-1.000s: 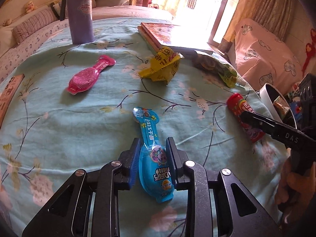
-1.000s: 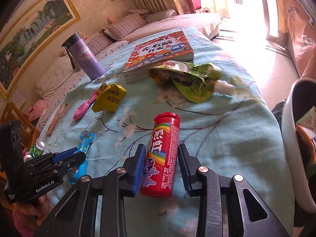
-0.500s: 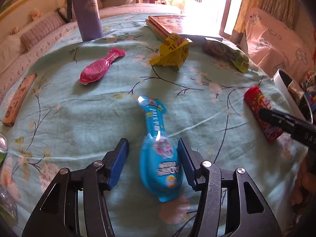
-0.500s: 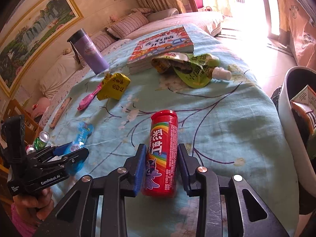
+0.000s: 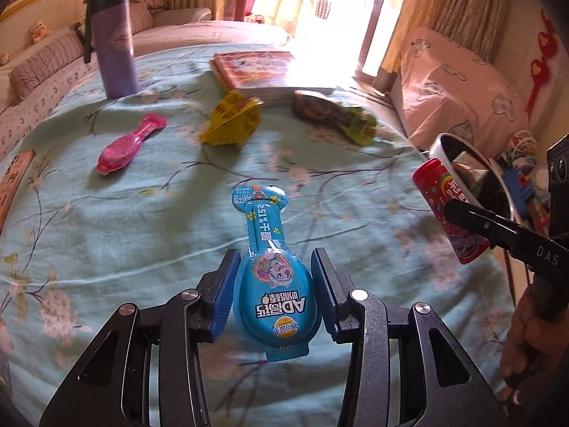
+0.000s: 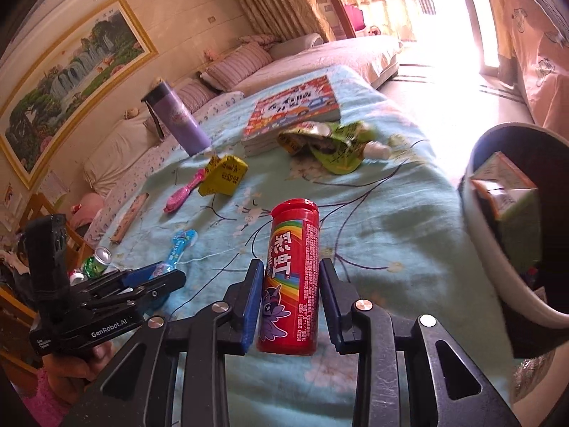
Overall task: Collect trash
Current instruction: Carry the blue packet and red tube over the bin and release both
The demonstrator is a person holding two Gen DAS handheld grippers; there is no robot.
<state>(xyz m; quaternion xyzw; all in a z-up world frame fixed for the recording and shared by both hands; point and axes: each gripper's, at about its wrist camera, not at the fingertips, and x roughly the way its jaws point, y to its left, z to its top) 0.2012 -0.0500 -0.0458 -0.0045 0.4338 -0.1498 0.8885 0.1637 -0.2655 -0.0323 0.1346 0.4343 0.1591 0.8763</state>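
My left gripper [image 5: 275,277] is shut on a blue cheese-stick packet [image 5: 272,263] and holds it above the bedspread. It also shows at the left of the right wrist view [image 6: 156,277]. My right gripper [image 6: 290,288] is shut on a red candy tube [image 6: 291,274], lifted off the bed. The tube also shows in the left wrist view [image 5: 448,210], near the white trash bin [image 5: 441,146]. A yellow wrapper [image 5: 231,124], a green pouch [image 5: 338,115] and a pink packet [image 5: 124,149] lie on the bed.
A purple tumbler [image 5: 113,42] stands at the back left. A book [image 5: 259,71] lies at the back. The trash bin [image 6: 487,249] with cartons inside stands off the bed's right edge. A wooden strip [image 6: 129,217] and cans [image 6: 97,259] are at the left.
My left gripper closed on the blue packet and raised it. My right gripper lifted the red tube and moved it toward the bin.
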